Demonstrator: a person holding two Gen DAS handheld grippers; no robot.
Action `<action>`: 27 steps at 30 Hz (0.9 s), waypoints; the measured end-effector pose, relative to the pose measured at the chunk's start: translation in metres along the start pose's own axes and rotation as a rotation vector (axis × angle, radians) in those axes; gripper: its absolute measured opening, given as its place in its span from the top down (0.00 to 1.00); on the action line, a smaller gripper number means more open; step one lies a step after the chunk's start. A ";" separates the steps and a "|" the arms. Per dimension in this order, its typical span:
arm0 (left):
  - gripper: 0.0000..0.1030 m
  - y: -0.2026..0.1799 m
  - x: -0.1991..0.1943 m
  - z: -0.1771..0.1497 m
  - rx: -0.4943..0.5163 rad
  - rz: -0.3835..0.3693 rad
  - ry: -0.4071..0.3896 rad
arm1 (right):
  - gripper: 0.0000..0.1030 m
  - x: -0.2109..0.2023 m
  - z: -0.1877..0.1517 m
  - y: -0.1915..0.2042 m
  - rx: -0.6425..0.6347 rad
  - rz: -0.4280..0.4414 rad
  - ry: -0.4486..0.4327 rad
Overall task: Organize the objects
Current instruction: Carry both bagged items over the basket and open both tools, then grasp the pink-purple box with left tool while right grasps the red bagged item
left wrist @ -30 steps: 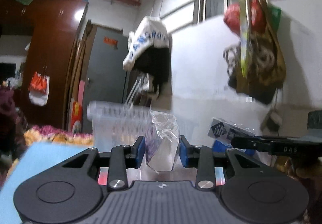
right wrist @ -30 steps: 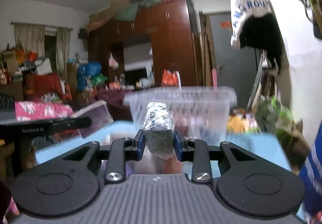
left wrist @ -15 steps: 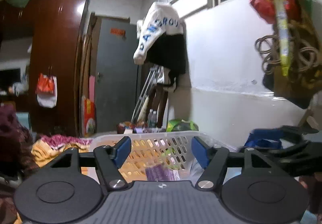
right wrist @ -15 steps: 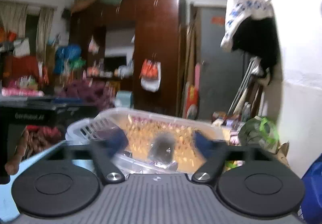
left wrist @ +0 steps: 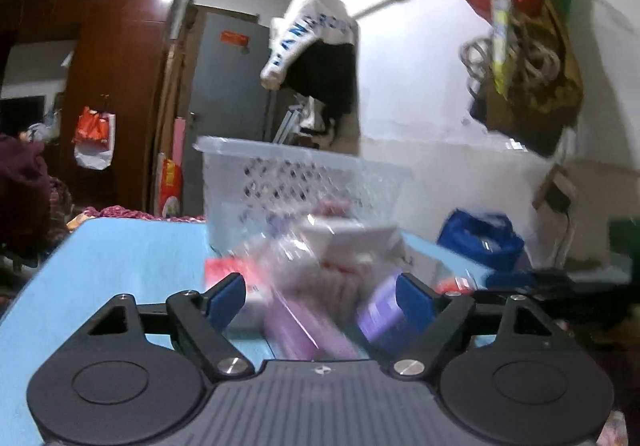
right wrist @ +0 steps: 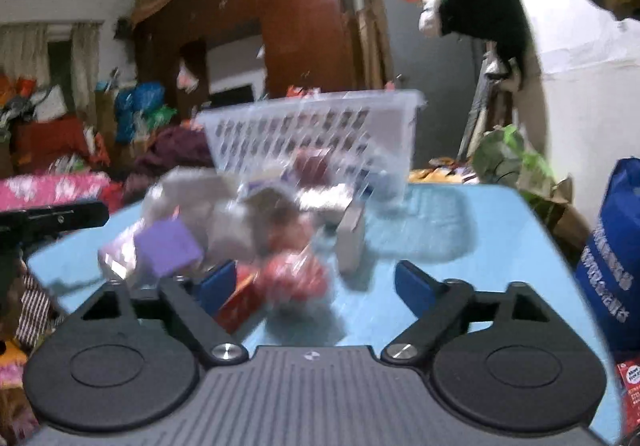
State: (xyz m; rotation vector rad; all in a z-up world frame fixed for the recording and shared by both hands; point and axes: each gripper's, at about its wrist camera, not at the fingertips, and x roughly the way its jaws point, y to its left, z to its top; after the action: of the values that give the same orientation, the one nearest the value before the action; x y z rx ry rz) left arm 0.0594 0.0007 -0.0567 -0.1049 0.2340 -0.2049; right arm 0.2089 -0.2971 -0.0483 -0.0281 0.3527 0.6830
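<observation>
Left gripper (left wrist: 320, 296): jaws spread wide, nothing held. Blue pads (left wrist: 226, 296) apart, one on each side of the view. Between and just beyond them, blurred: a pink-purple packet (left wrist: 308, 330) and a purple box (left wrist: 380, 312) lying on the light blue table (left wrist: 120, 258). Whether the pads touch either one cannot be told through the blur.

Right gripper (right wrist: 318, 286): jaws spread wide, nothing held. Left pad (right wrist: 218, 284) sits just beside a red packet (right wrist: 292, 276); contact cannot be told. Right pad has only bare table (right wrist: 460, 230) in front of it.

Pile of small packaged items (right wrist: 240, 221) sits mid-table, between the grippers and the basket. Readable in the right wrist view: a purple box (right wrist: 168, 246) on the pile's left side, a grey-white carton (right wrist: 352, 238) standing on its right side, red and clear-wrapped packets between. Left wrist view shows the same pile (left wrist: 320, 246) with a white box on top. All motion-blurred; finer detail not legible.

White perforated basket (left wrist: 296, 181) stands behind the pile, toward the table's far edge; also seen in the right wrist view (right wrist: 312, 133). Its base touches or nearly touches the pile. Items show dimly through its wall.

Beyond the table: blue bag (right wrist: 616, 258) at the right edge, brown wardrobe (left wrist: 116, 85), grey door (left wrist: 228, 85), white-and-black garment (left wrist: 316, 49) hanging on the wall.
</observation>
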 end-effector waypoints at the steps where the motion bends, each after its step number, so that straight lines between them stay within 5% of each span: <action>1: 0.17 -0.003 0.002 -0.002 0.021 0.005 0.011 | 0.26 0.006 -0.001 0.000 -0.006 0.007 0.018; 6: 0.17 -0.007 0.013 -0.012 0.043 0.026 0.050 | 0.52 0.019 -0.001 -0.006 0.028 0.048 0.048; 14: 0.18 -0.007 0.016 -0.027 0.086 0.089 0.098 | 0.54 0.004 -0.009 -0.005 0.040 0.030 0.019; 15: 0.21 -0.008 0.017 -0.027 0.093 0.093 0.105 | 0.54 0.005 -0.009 -0.006 0.040 0.028 0.020; 17: 0.45 -0.010 0.019 -0.029 0.107 0.105 0.111 | 0.54 0.005 -0.010 -0.006 0.044 0.025 0.018; 27: 0.47 -0.001 -0.014 -0.027 0.084 0.097 0.000 | 0.54 -0.001 -0.011 -0.004 0.036 0.019 -0.002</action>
State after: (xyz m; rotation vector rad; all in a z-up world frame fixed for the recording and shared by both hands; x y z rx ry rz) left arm 0.0390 0.0010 -0.0800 -0.0105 0.2301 -0.1182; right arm 0.2074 -0.3018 -0.0585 0.0103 0.3632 0.6955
